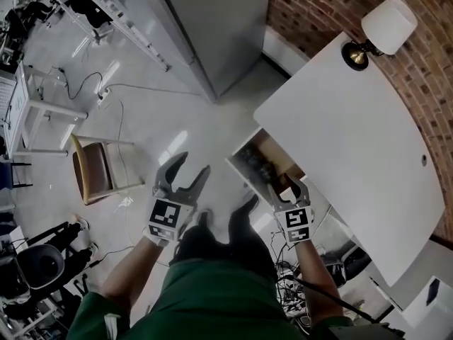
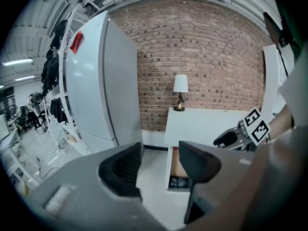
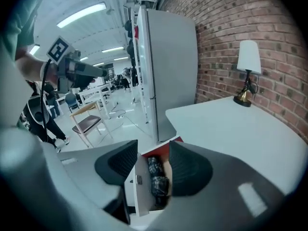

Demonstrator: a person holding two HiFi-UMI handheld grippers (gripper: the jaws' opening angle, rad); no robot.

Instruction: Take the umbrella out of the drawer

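The drawer of the white desk stands pulled out. A dark, checked folded umbrella lies inside it, also visible as a dark bundle in the head view and far off in the left gripper view. My right gripper hovers just above the drawer's near end, open, with nothing between its fingers; its own view looks down between the jaws onto the umbrella. My left gripper is open over the floor, left of the drawer, and aims towards it.
A lamp stands on the desk's far corner by the brick wall. A tall white cabinet stands left of the desk. A wooden chair is on the floor at the left. Cables lie under the desk's near side.
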